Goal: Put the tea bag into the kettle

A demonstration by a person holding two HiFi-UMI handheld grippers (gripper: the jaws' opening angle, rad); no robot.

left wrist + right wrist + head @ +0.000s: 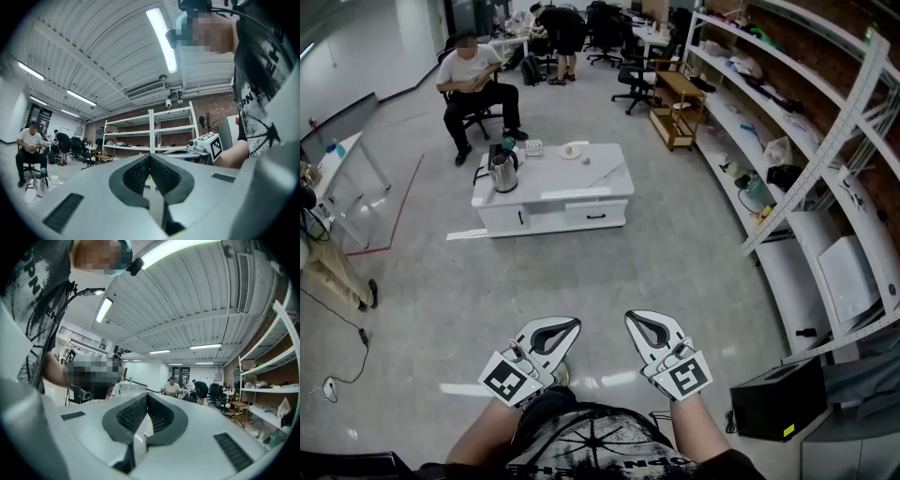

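the left gripper (566, 326) and right gripper (637, 321) hang side by side just ahead of the person's waist, tips forward, each with its jaws pressed together and nothing between them. the kettle (503, 172) stands well ahead of both tools, a little left of the left gripper, on the left end of a low white table (600, 187). small items (553, 148) lie just past the kettle, too small to name.

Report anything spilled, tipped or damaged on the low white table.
Nothing stands out. The silver metal kettle stands upright at the left end of the low white table; no spill shows from this distance.
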